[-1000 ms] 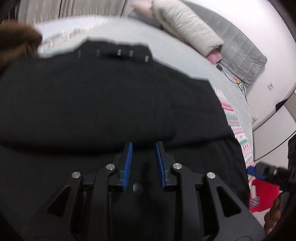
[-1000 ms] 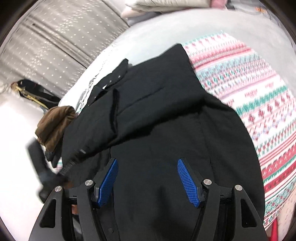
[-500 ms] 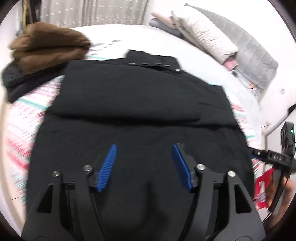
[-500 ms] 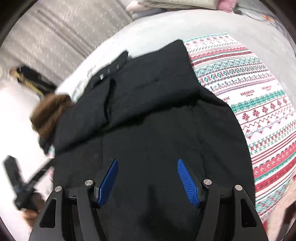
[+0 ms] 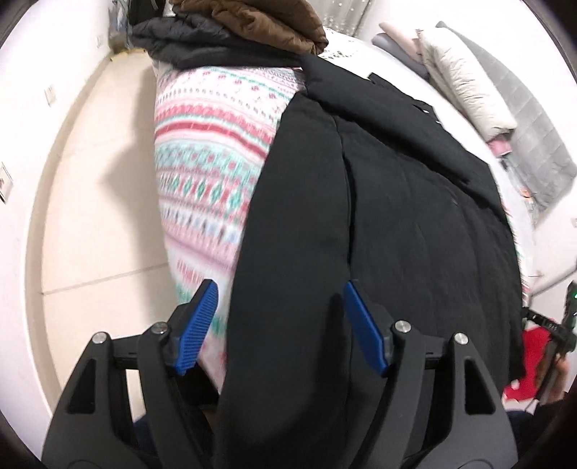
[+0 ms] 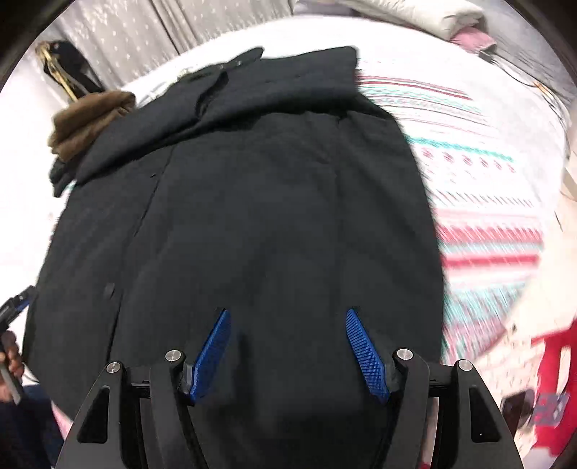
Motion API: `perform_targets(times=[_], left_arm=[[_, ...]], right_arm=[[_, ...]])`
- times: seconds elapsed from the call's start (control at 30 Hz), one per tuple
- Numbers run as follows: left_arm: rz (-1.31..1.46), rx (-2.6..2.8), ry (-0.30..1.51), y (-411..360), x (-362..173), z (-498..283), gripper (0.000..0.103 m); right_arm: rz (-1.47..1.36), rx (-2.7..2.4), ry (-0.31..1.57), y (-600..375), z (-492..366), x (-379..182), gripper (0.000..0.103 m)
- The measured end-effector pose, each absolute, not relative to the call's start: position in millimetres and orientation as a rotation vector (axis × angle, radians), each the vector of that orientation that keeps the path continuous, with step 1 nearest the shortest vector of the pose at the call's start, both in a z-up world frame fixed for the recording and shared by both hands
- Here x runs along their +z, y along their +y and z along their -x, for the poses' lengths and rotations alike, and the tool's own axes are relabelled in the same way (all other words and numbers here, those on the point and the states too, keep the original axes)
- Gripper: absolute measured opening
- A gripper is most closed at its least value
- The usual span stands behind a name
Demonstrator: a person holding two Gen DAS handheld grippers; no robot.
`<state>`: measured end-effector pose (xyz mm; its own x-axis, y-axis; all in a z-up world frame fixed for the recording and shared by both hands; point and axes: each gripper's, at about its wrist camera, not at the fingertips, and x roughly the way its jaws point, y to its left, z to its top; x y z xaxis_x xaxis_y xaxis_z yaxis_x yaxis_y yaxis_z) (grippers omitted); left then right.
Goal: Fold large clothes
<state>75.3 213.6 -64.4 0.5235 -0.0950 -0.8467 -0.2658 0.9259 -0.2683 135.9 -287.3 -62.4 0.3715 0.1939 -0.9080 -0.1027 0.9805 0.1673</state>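
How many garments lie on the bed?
3: the black coat spread over the patterned blanket, and a brown garment stacked on a dark one beyond it. Others may be hidden.

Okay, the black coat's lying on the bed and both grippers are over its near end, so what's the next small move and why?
Probably lower both onto the hem and pinch it. The black coat lies flat, top already folded down; the left gripper, jaws opening, straddles its side edge, and the right gripper hangs open, holding nothing.

Left wrist view: close above near left edge of black coat [image 5: 378, 223], aimed steeply down and along bed toward pillows [image 5: 465, 86]; floor [image 5: 104, 180] at left. Right wrist view: close over coat's lower middle [image 6: 252, 202], facing curtain [image 6: 151, 32]. Shared: coat, patterned blanket [image 5: 212, 144] [image 6: 483, 202], brown garment [image 5: 252, 18] [image 6: 90, 119].
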Motion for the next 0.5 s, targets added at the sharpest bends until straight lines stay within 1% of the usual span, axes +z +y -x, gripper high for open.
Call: perform_targets(times=[0.07, 0.13, 0.27, 0.37, 0.5], left_arm=[[0.440, 0.074, 1.024, 215.8, -66.8, -57.4, 0.073], [0.500, 0.030, 1.028, 216.6, -69.3, -40.1, 0.073], [0.552, 0.013, 1.019, 214.7, -72.1, -17.0, 0.073], [0.596, 0.009, 1.013, 214.9, -76.0, -1.8, 0.073], [0.656, 0.012, 1.016, 217.1, -86.4, 12.9, 0.073]], right_arm=[[-0.170, 0.178, 1.171, -314.0, -104.3, -63.1, 0.068], [-0.312, 0.159, 1.170, -345.4, -76.1, -68.6, 0.068], [-0.541, 0.149, 1.171, -384.5, -38.9, -80.0, 0.068], [-0.593, 0.131, 1.178, -392.2, -24.8, -86.6, 0.068], [-0.711, 0.051, 1.109, -423.9, -0.6, -84.9, 0.068]])
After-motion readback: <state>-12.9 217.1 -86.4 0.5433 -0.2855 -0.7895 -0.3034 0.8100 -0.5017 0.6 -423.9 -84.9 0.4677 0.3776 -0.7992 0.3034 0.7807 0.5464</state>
